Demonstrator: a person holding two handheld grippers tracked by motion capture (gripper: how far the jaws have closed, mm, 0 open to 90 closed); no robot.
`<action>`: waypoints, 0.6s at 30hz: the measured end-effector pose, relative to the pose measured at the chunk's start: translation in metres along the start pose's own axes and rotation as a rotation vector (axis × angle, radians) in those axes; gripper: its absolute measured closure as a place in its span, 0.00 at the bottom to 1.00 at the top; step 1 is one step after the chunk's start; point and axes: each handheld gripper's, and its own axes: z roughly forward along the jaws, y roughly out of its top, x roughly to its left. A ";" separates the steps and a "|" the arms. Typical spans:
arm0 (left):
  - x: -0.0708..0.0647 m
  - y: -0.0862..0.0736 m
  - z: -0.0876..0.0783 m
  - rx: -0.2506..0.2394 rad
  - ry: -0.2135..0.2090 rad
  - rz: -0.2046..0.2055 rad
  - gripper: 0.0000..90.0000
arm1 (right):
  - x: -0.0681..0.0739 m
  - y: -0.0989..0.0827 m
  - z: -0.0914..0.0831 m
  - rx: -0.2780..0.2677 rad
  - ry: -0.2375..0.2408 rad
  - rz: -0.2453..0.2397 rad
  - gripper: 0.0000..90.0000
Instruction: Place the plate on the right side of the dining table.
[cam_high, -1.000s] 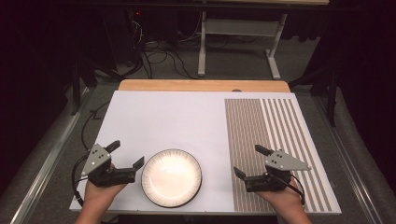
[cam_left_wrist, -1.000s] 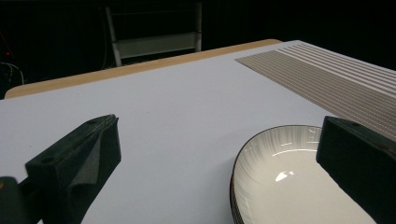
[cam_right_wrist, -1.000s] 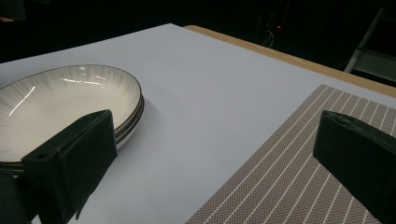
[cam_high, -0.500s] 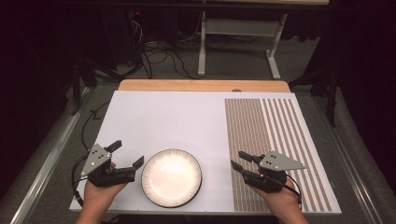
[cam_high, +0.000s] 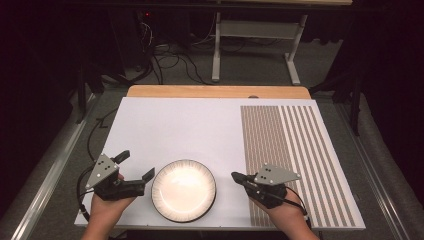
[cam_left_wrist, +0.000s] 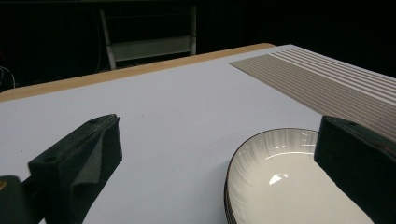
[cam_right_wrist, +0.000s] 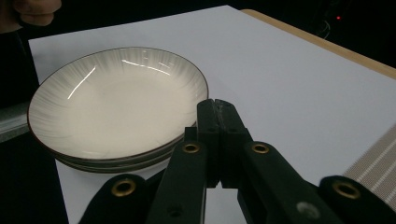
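The plate (cam_high: 184, 190) lies at the near edge of the white board (cam_high: 190, 130), at about 6 o'clock on it, between my two claws. In the right gripper view it looks like a stack: a second rim shows under the top one.

My left claw (cam_high: 134, 166) sits at the plate's 9 o'clock. Its jaws stand wide apart and hold nothing. One jaw tip is just beside the plate's rim; the other is farther out over bare board. In the left gripper view the plate (cam_left_wrist: 299, 182) lies partly behind my right-hand jaw, and the gap between the jaws is mostly bare board.

My right claw (cam_high: 236, 176) sits at the plate's 3 o'clock, its tip pointing at the rim and a little short of it. Its jaws have just been closing and now meet pad to pad with nothing between them. In the right gripper view the plate (cam_right_wrist: 116, 100) lies at 10 o'clock from the closed tip (cam_right_wrist: 217, 112), and I cannot tell whether tip and rim touch.
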 end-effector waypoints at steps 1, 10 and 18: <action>-0.001 0.000 0.000 -0.003 0.001 -0.002 0.01 | 0.000 0.000 0.000 0.000 0.000 0.000 1.00; -0.004 0.000 -0.001 -0.024 -0.006 0.008 0.00 | 0.008 0.006 0.028 0.038 0.056 -0.021 1.00; -0.004 0.000 0.000 -0.015 -0.019 0.009 0.00 | 0.018 -0.003 0.043 0.143 0.142 -0.026 1.00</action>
